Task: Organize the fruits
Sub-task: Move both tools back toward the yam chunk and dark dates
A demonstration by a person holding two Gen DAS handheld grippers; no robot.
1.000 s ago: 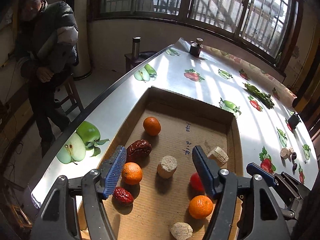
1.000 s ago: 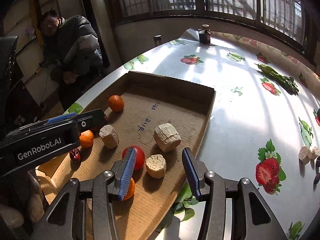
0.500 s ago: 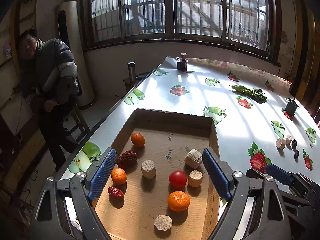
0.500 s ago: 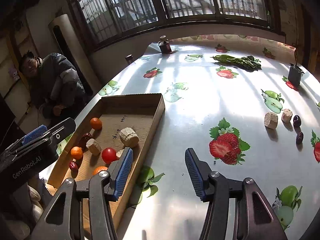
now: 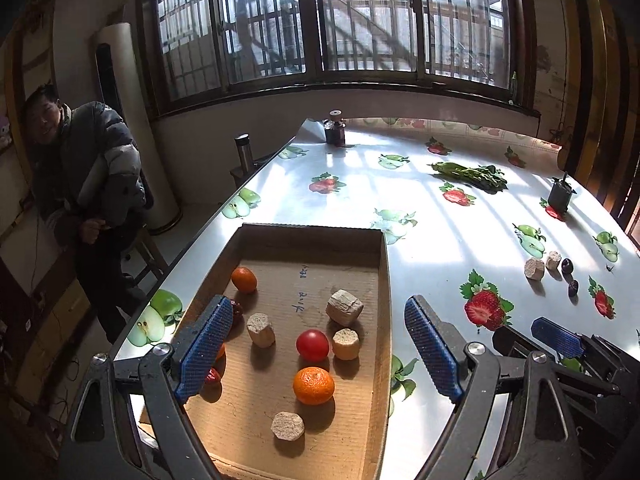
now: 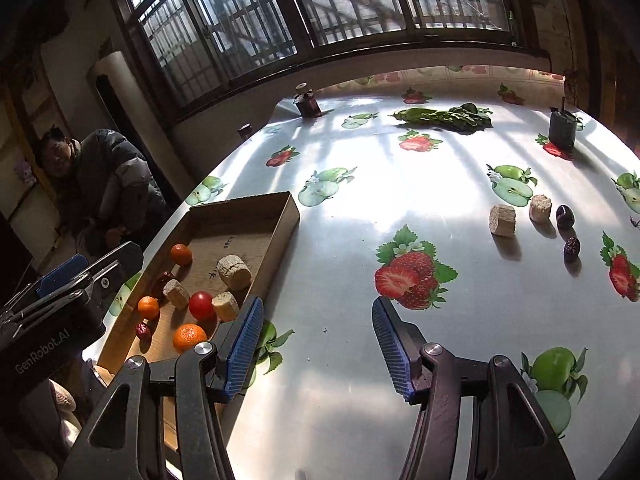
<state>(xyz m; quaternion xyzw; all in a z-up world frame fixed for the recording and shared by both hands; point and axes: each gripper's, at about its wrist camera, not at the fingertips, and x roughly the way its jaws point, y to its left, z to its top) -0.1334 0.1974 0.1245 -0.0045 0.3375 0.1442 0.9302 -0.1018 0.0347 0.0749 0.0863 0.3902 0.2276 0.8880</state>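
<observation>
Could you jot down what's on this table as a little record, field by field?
Left gripper: open, empty, above the box
Right gripper: open, empty, above the tablecloth
Cardboard box: oranges, a red tomato, red dates, pale corn-cob pieces
Loose on the cloth: two cob pieces, two dark fruits
Far end: leafy greens, dark jar

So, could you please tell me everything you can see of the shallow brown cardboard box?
The shallow brown cardboard box is an open, lidless tray of corrugated card with low upright walls and dark handwriting on its floor. It lies flat on the fruit-printed table, near the table's left edge. Inside, apart from each other or just touching, lie three oranges, a red tomato, five pale cut cylinders and dark red dates. Sunlight falls across its floor. Neither claw touches it; the left one hovers open over its near end.
</observation>
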